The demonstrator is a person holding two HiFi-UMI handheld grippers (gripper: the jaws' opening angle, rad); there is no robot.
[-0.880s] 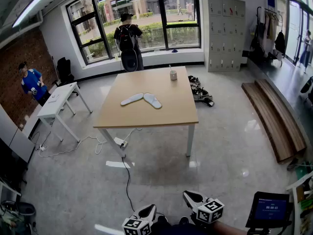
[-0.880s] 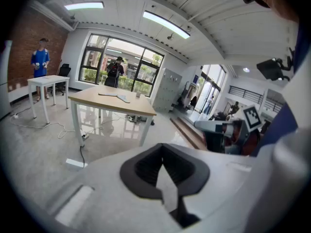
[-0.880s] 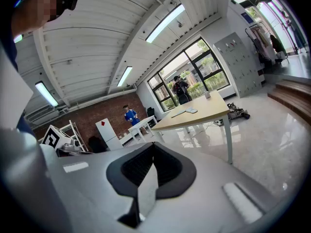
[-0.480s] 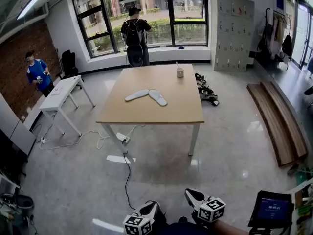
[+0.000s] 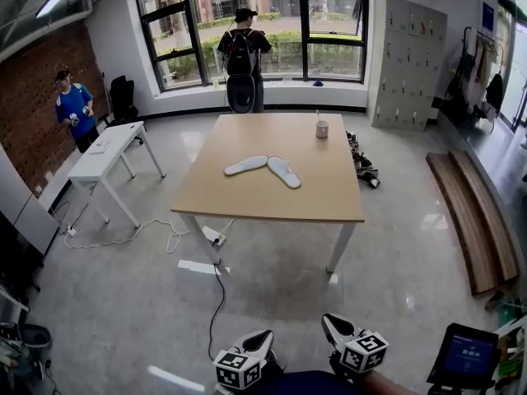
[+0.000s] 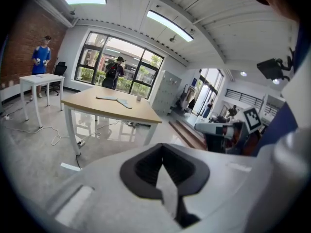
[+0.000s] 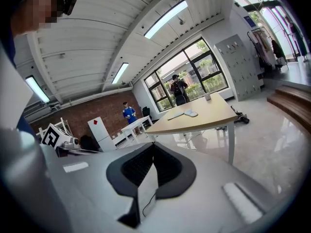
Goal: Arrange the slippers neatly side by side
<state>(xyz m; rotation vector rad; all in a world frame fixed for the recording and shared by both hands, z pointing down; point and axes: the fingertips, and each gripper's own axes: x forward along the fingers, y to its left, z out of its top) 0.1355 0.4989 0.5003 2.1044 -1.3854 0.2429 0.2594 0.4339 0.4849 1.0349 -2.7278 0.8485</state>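
Two pale slippers lie on a wooden table some way ahead: the left slipper and the right slipper form a splayed V, their near ends touching. My left gripper and right gripper are held low by my body at the bottom of the head view, far from the table. Both are shut with nothing between the jaws. In the left gripper view the slippers show small on the table; the right gripper view shows the same slippers in the distance.
A small cup stands at the table's far right. A white side table is at left, with a cable on the floor. One person stands by the window, another at left. A wooden bench is at right.
The view has moved closer to the table, which now sits lower and a bit to the right in the head view. Both grippers stay shut near my body.
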